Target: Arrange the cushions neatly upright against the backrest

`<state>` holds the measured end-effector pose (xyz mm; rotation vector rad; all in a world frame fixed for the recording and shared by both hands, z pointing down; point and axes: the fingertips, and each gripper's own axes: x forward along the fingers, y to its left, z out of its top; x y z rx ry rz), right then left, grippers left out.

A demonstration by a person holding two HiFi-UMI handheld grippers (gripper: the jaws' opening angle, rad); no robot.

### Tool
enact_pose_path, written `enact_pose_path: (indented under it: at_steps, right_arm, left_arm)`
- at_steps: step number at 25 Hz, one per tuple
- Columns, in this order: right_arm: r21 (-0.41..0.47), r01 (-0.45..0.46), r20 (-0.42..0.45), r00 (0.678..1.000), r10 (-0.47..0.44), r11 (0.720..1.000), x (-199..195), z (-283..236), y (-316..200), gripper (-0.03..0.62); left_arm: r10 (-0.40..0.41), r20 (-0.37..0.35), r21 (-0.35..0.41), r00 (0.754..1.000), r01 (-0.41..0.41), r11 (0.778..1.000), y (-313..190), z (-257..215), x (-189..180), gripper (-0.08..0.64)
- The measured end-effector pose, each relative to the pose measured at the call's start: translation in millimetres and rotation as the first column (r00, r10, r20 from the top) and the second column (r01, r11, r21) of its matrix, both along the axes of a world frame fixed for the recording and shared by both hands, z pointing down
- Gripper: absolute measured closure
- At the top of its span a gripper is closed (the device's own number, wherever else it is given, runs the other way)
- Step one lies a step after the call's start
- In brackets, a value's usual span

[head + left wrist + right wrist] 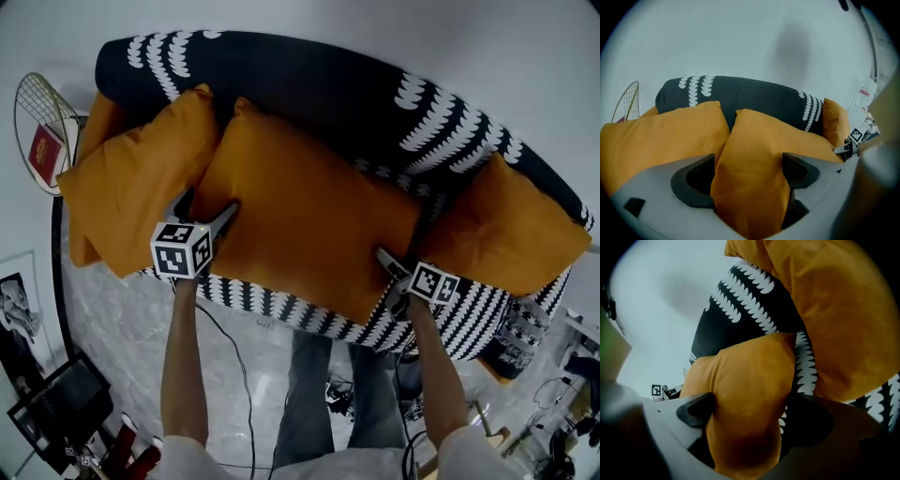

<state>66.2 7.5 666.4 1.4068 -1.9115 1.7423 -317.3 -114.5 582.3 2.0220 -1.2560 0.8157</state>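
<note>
From the head view: looking steeply down on a black scallop-print sofa (281, 300) bearing three orange cushions, with the left cushion (141, 178) tilted at one end, the right cushion (511, 230) at the other, and the middle cushion (300, 216) sprawled from the backrest (309, 84) to the seat's front edge, judged slumped and not upright. Left gripper (208, 211) at its near left corner, right gripper (392, 264) at its near right corner. Risk here: lifting unevenly and twisting the cushion, or swinging it into a neighbour and toppling that one. Beside the sofa's left end, a wire basket (37, 112) holding a flat red thing (45, 153), too small to name. From the left gripper view: jaws spread wide, the middle cushion's corner bulging up between them and filling the gap, not pinched. Risk: closing on a thin fold of cover only and losing it on the lift. Wire basket just visible at the far left, contents not readable. From the right gripper view: jaws likewise splayed, the other corner lodged between them, unclamped, with the right cushion close alongside. Risk: dragging that neighbour along, or standing the cushion too steep and letting it flop forward off the seat
</note>
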Motion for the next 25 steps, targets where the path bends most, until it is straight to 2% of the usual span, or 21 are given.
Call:
enact_pose_path:
  at_steps: [6,8,9,12,14,21,25]
  right_arm:
    - [0.013,0.047,-0.003,0.999,-0.047,0.999,-3,-4,-3,0.118]
    - [0.030,0.079,-0.011,0.997,-0.079,0.996,-11,-11,-4,0.168]
    - [0.040,0.099,-0.015,0.995,-0.098,0.994,-16,-14,-4,0.207]
    - [0.068,0.147,-0.018,0.989,-0.146,0.987,-26,-22,0,0.323]
    - [0.090,0.154,-0.033,0.988,-0.152,0.984,-26,-23,2,0.360]
    - [0.169,0.169,-0.107,0.982,-0.152,0.971,-24,-43,5,0.394]
    - [0.271,0.189,-0.171,0.974,-0.146,0.944,-11,-79,-10,0.399]
  left_arm:
    - [0.015,-0.024,-0.049,1.000,-0.016,0.999,1,5,5,0.133]
    - [0.032,-0.037,-0.062,0.999,-0.034,0.997,3,3,4,0.137]
    - [0.049,-0.047,-0.068,0.998,-0.052,0.996,5,1,6,0.158]
    - [0.126,-0.074,-0.068,0.989,-0.131,0.989,15,-4,19,0.332]
    - [0.148,-0.092,-0.060,0.985,-0.154,0.986,18,-7,25,0.384]
    - [0.143,-0.178,-0.016,0.974,-0.148,0.989,27,-23,30,0.439]
    - [0.124,-0.257,0.065,0.959,-0.111,0.992,26,-47,36,0.443]
